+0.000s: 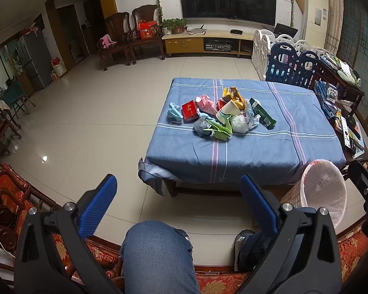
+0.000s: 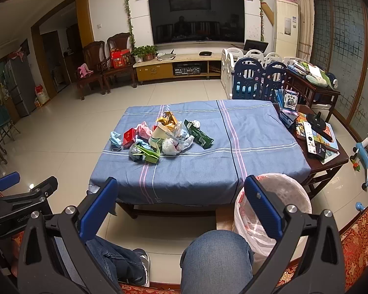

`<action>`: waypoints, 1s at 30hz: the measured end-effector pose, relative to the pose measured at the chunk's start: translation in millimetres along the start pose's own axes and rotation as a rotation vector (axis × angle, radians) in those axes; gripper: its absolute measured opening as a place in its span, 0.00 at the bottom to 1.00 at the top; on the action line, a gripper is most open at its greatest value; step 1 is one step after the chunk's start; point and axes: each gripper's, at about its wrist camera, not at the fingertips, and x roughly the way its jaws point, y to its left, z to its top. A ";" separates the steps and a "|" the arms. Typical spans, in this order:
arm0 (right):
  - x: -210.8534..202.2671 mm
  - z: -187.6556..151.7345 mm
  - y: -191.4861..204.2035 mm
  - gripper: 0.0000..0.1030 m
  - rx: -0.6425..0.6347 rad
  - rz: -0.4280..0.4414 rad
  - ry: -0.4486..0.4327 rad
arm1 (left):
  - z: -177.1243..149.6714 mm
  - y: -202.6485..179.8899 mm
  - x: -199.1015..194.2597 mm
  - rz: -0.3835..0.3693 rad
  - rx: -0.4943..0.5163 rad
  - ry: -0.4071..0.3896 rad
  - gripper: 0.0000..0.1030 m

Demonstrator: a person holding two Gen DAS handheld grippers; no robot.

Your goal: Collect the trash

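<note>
We hold both tools back near our knees, above the floor, well short of the table. The left gripper (image 1: 177,196) has its jaws spread wide and carries nothing; its ribbed blue pads (image 1: 99,205) are bare. The right gripper (image 2: 181,201) is likewise spread and unloaded. From the right wrist view, the left tool's black frame shows at the far left edge.

Just past the right gripper stands the bin (image 2: 272,210), a woven-look basket lined with a thin, translucent pinkish bag. It sits on the floor against the near right corner of the table (image 2: 269,147). What we can see of the liner's inside looks bare.

Progress: we judge the task not yet begun. All the trash (image 2: 159,137) lies in one loose heap on the blue striped cloth, left of centre, well apart from the bin.

Materials in the heap:
- red box (image 2: 129,137), rigid, rectangular
- paper cup (image 2: 159,134), tipped on its side
- dark green wrapper (image 2: 199,134), long, glossy
- gold foil packet (image 2: 166,118), crinkled
- green folded paper (image 2: 148,154), sharp creases
- crumpled clear and pink plastic bags, soft
- pale blue mask (image 2: 115,140) at the left fringe, limp.
</note>
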 end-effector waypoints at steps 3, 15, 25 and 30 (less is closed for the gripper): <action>0.3 -0.1 0.2 0.98 0.000 0.001 0.001 | 0.0 -0.1 0.6 0.001 0.001 0.000 0.97; 6.1 -2.7 -2.7 0.98 0.004 0.001 0.008 | -1.1 -2.7 5.8 0.000 0.010 0.010 0.97; 20.2 -7.5 -5.4 0.98 0.008 -0.007 0.027 | -2.5 -3.8 19.2 -0.019 0.034 0.019 0.97; 33.5 -9.8 -5.2 0.98 0.007 -0.021 0.042 | -2.4 -4.5 30.3 -0.031 0.019 0.002 0.97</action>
